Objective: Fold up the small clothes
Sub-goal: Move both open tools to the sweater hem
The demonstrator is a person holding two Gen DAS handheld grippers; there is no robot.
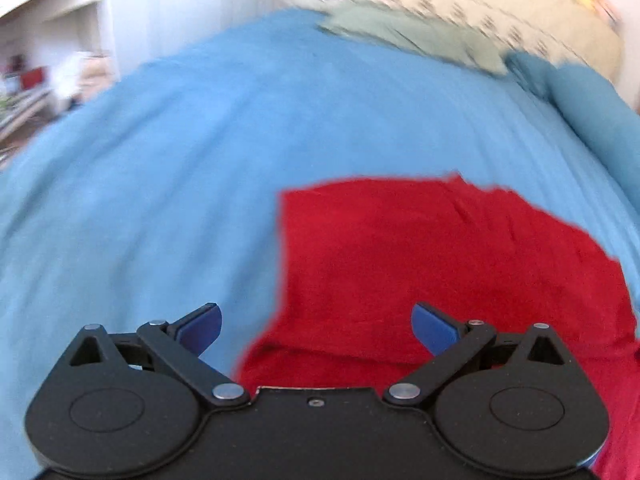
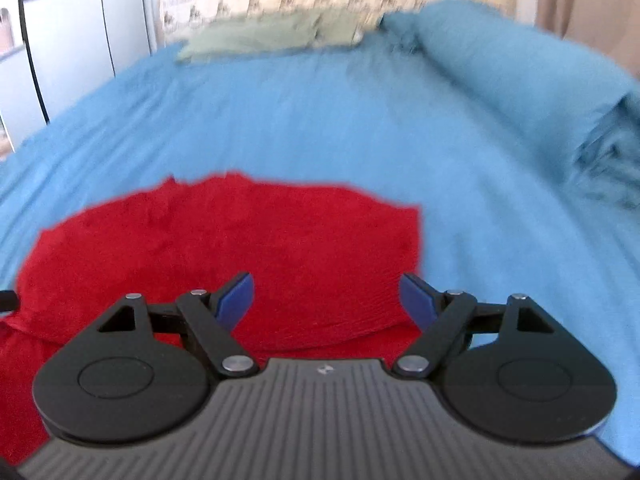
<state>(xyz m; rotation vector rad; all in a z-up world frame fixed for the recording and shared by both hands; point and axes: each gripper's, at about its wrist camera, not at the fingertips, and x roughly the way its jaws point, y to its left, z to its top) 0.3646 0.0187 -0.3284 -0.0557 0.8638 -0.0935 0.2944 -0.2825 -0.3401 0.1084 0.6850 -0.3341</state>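
The red garment lies on the blue bedsheet already doubled over, a folded layer with a straight edge on top and a rounded fold line along its near side, so at least one fold looks done; I judge that a further fold or a tidy-up may remain. The left claw and the right claw both stand wide with nothing between their blue pads, each hovering over a near corner of the cloth. Count: one red garment, two claws, one folded green cloth and one blue pillow at the bed's far end.
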